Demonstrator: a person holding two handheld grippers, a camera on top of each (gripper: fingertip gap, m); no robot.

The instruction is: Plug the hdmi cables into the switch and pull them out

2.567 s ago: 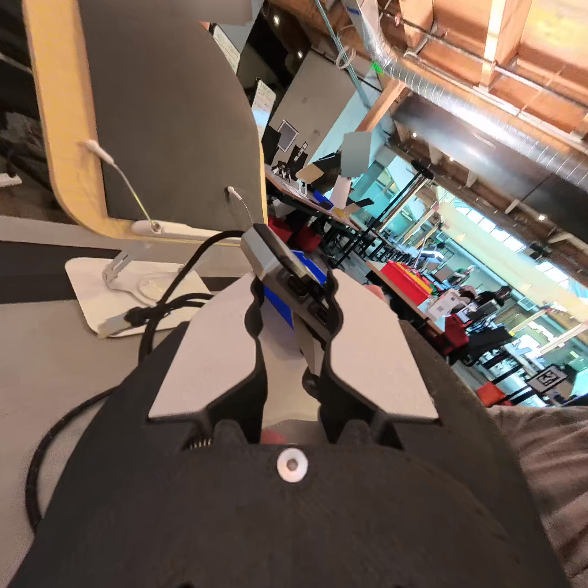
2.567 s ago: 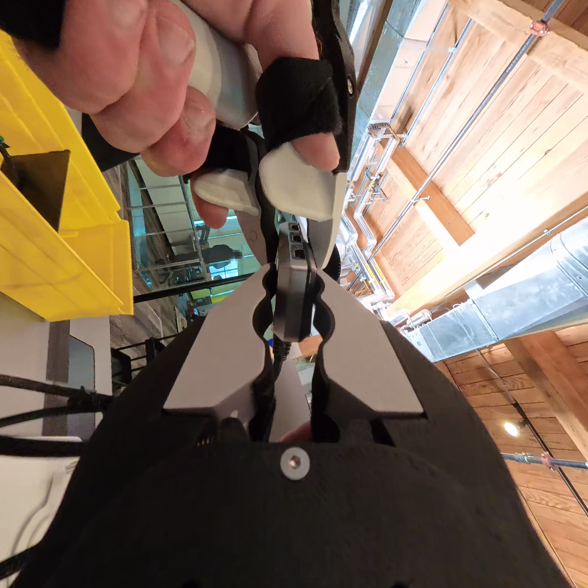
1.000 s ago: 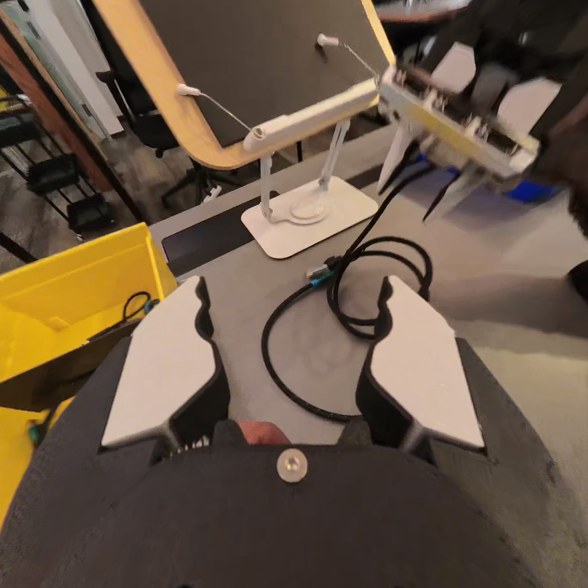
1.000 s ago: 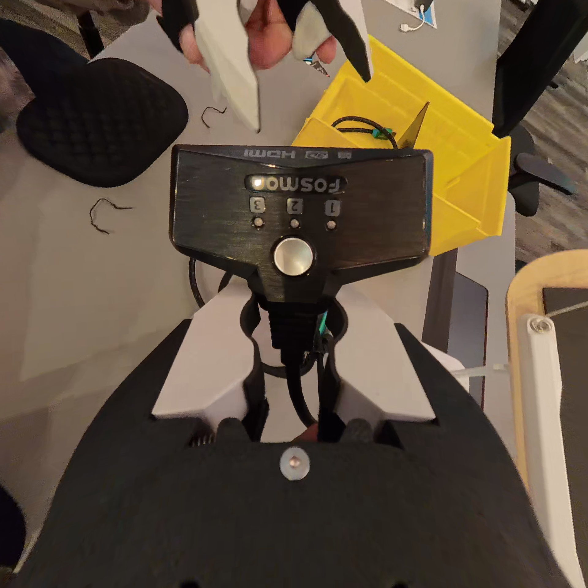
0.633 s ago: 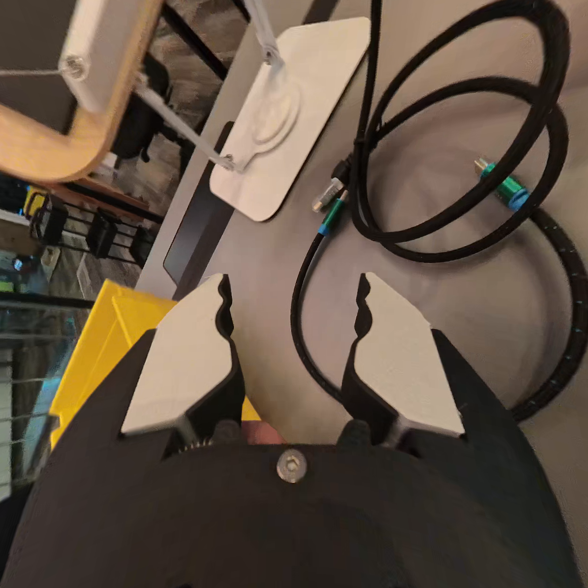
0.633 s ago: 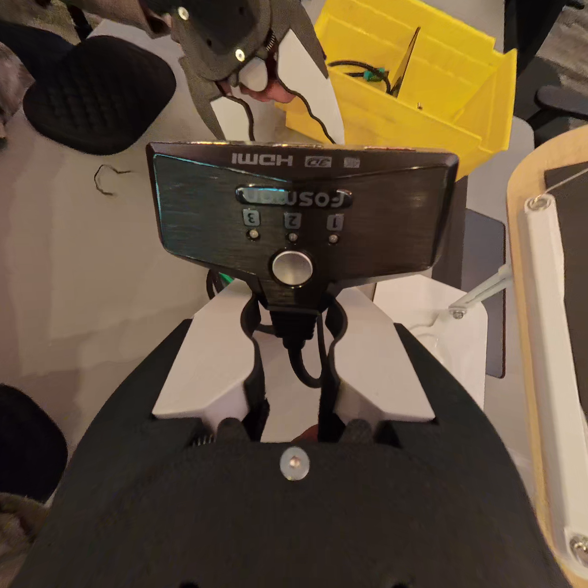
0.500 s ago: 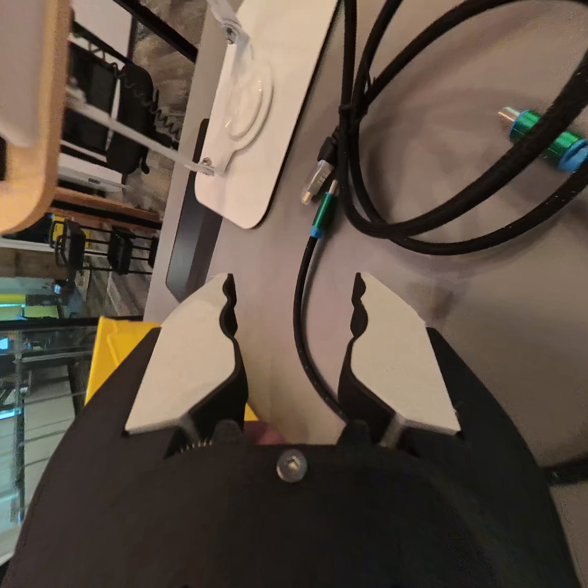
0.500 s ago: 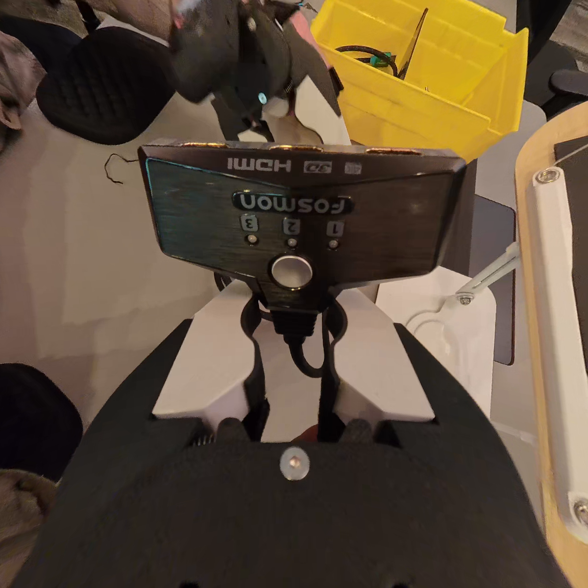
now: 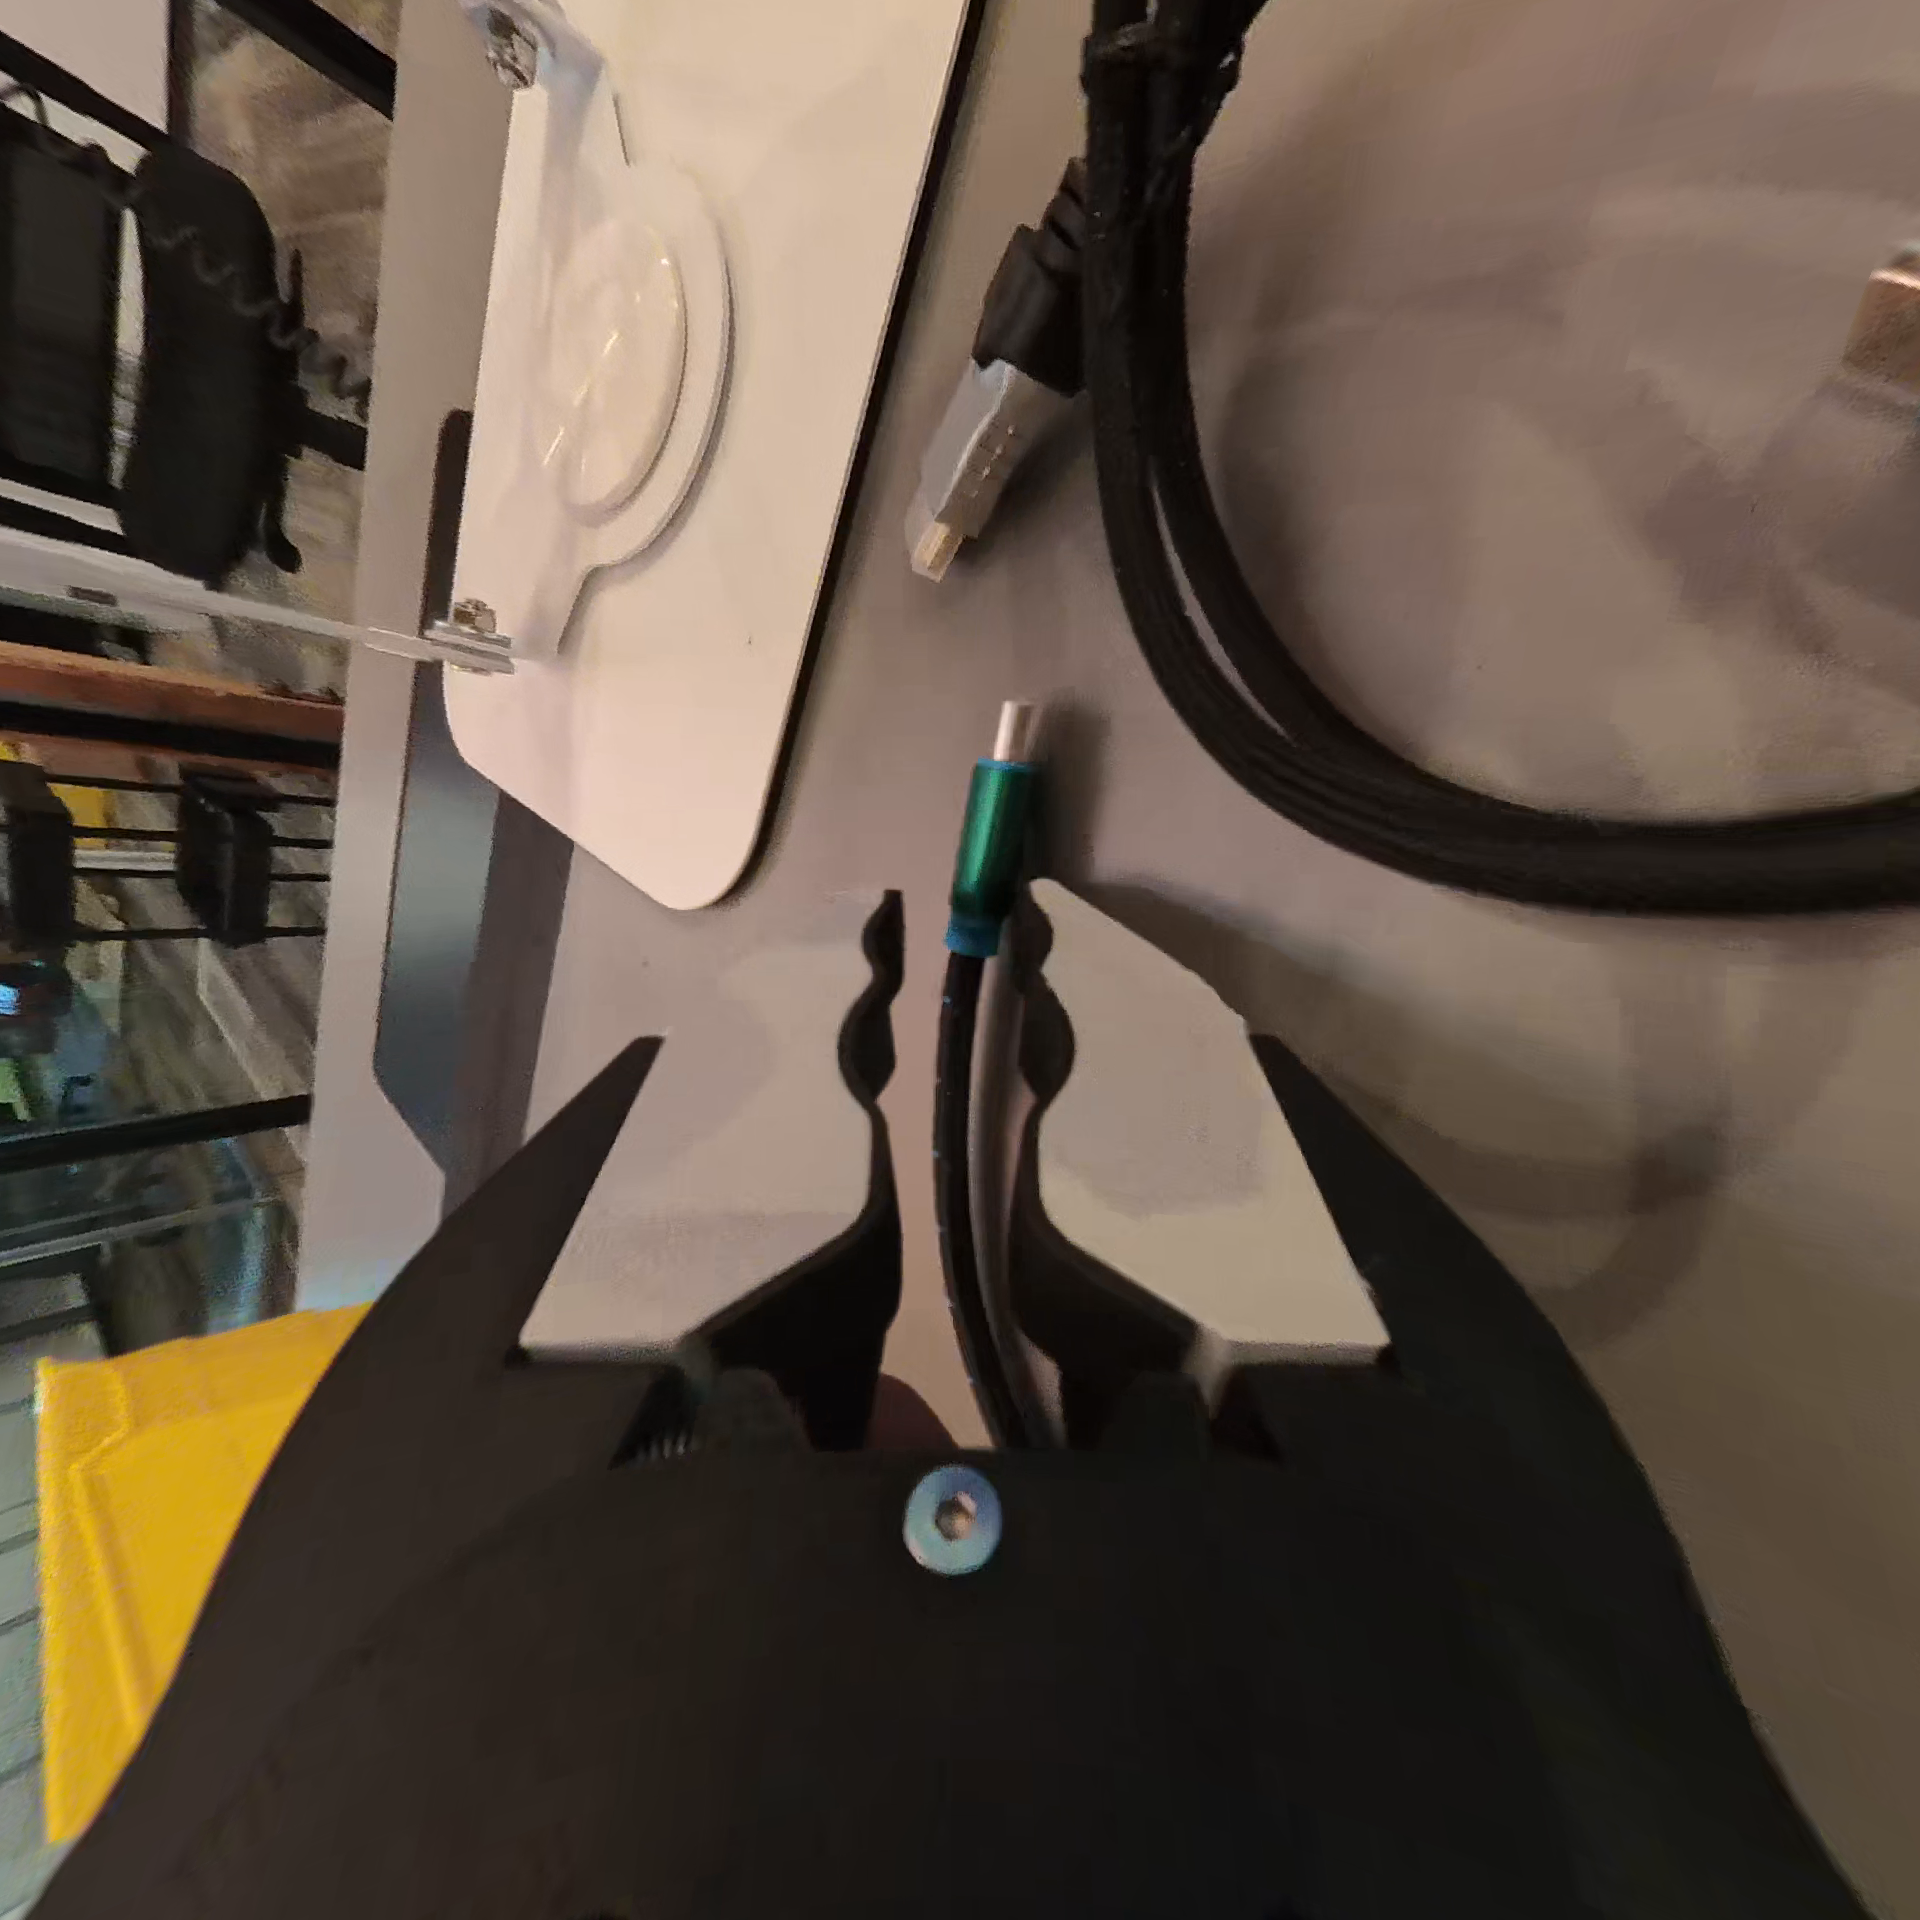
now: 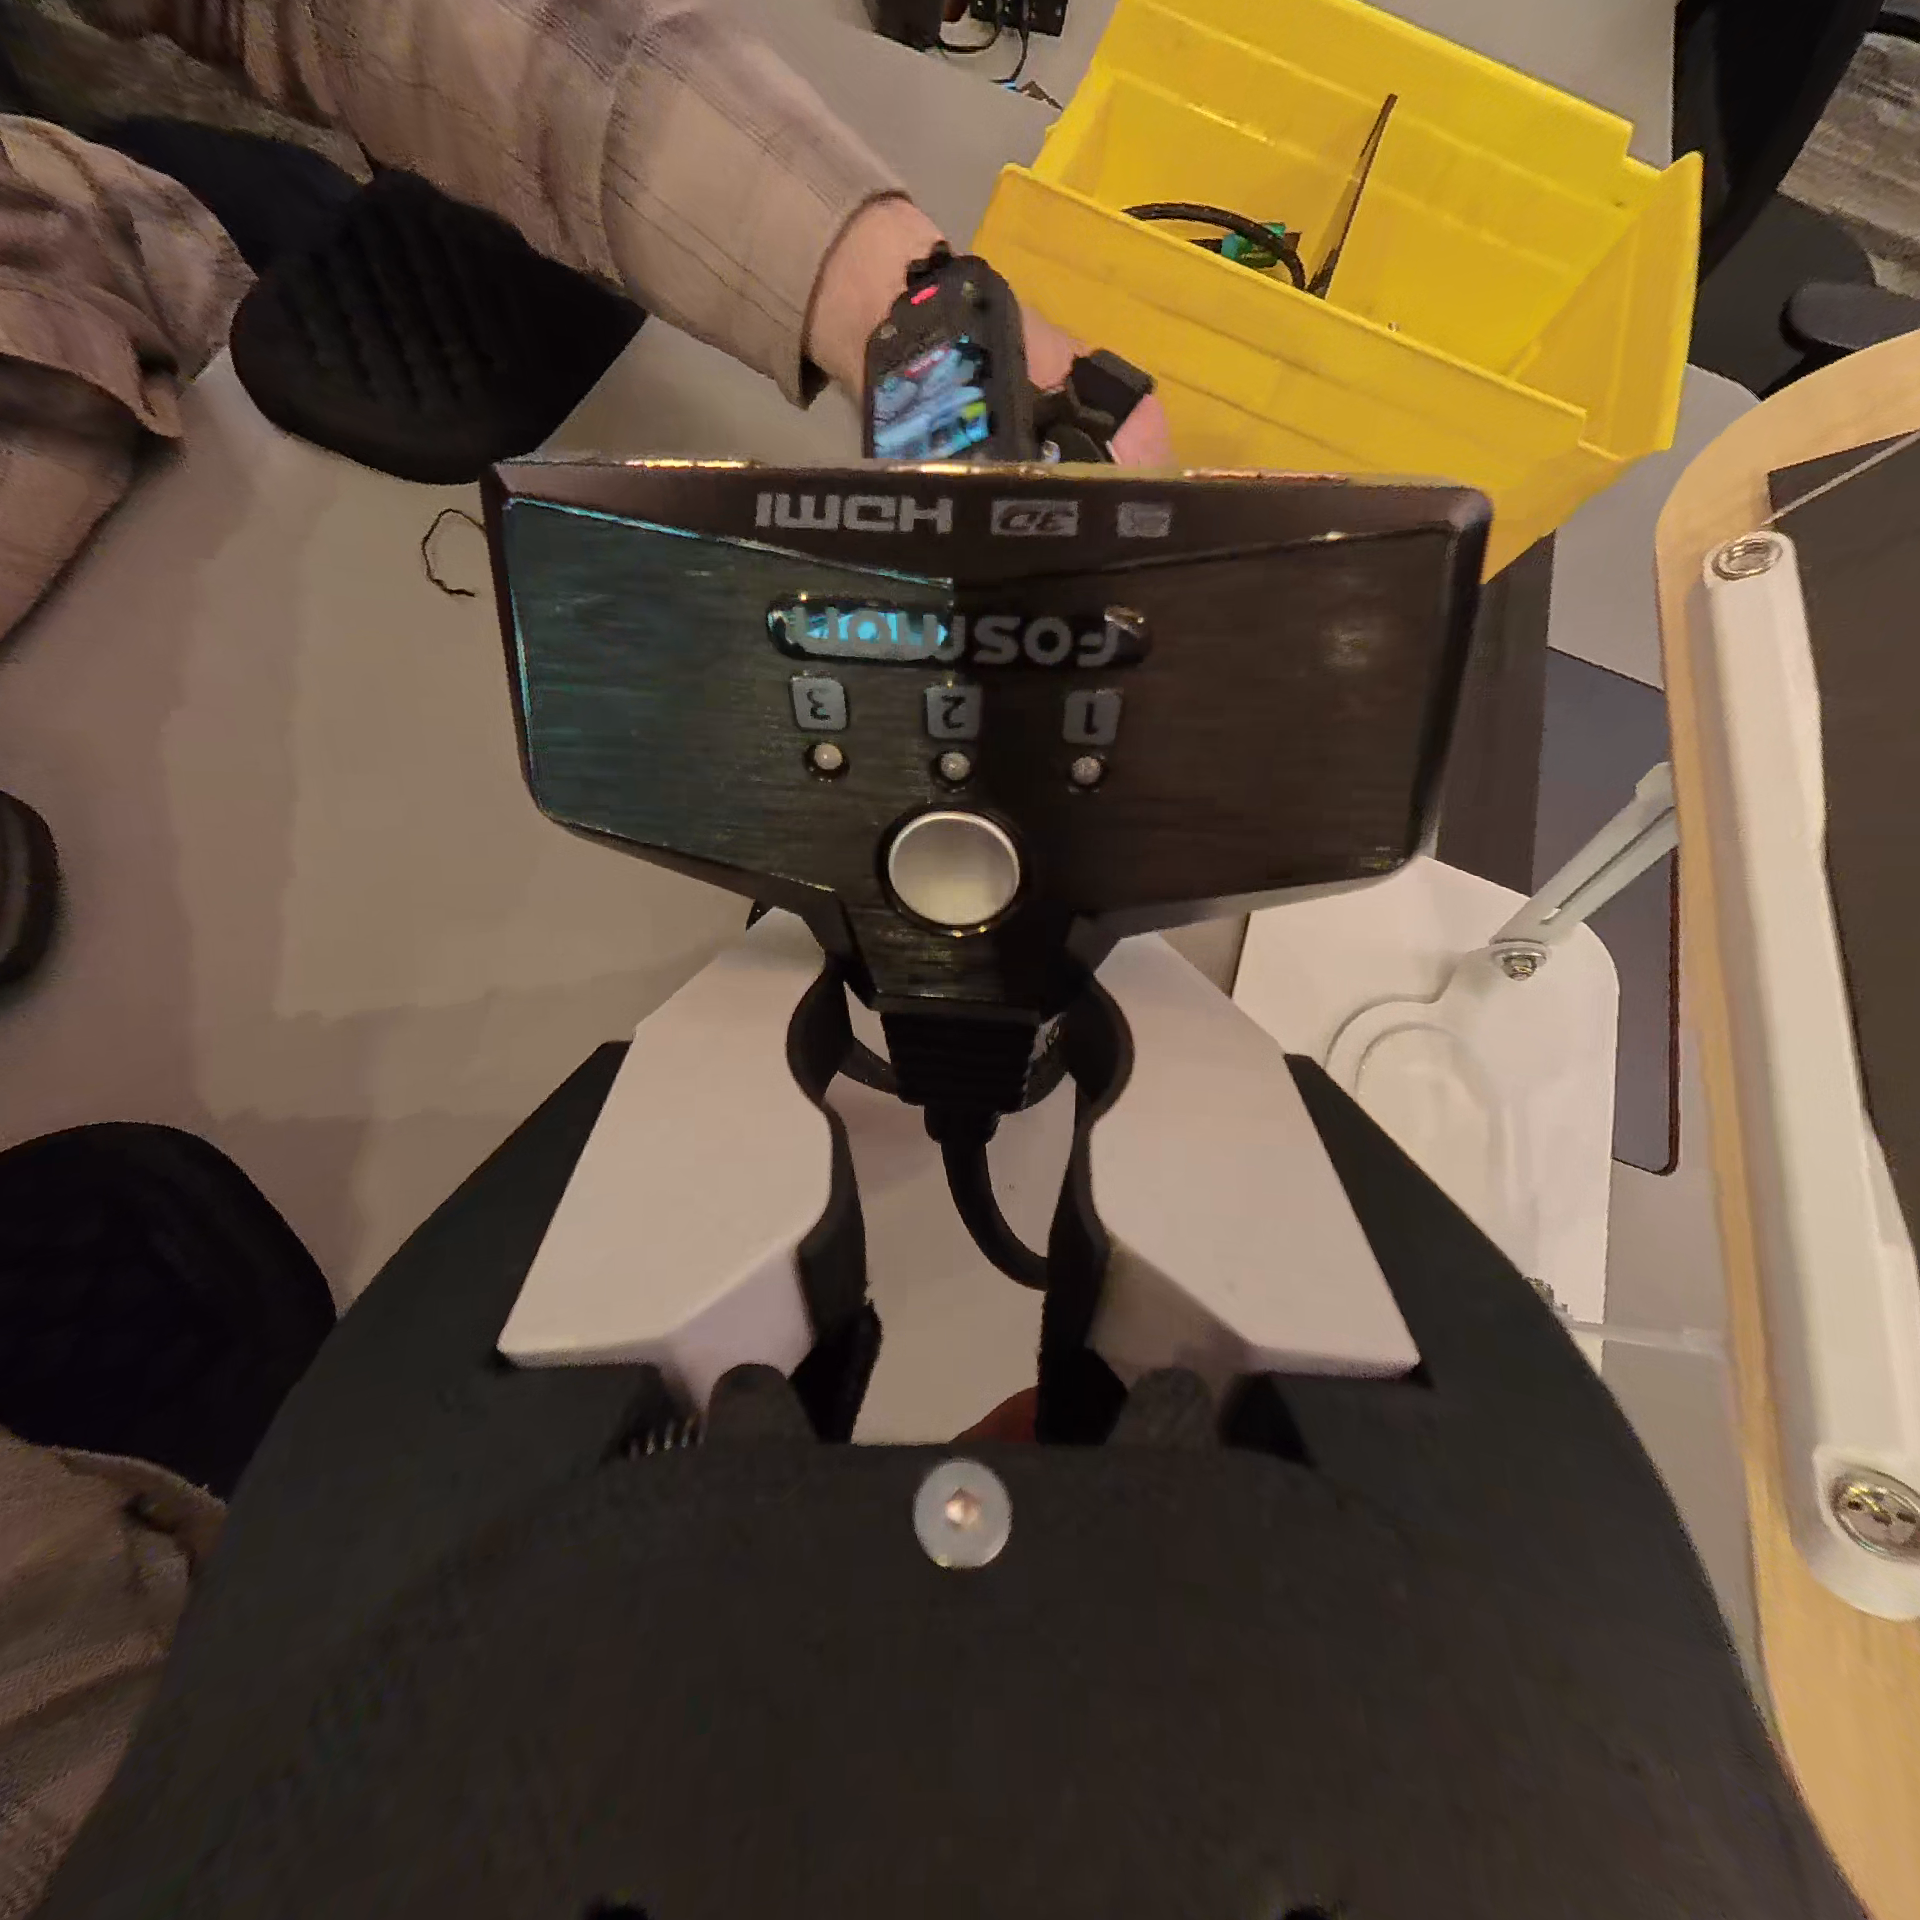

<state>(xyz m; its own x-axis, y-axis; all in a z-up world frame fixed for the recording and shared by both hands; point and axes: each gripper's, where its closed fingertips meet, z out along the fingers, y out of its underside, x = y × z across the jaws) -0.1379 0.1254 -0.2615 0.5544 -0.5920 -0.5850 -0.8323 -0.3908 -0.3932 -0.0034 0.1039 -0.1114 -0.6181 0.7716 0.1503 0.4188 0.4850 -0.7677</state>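
The black brushed-metal switch box (image 10: 987, 717) bears printed writing on its top face: a line of marks along the far edge, a badge below it, and three small numbered tags, each above an indicator dot. No other writing shows in either view.

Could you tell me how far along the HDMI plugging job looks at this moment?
Early. Done: the right gripper holds the switch by its cable end. In hand: the left gripper straddles the green-tipped cable on the table, its jaws not yet shut on it. Left: as far as visible, no plugging or pulling has begun; a grey plug also waits.
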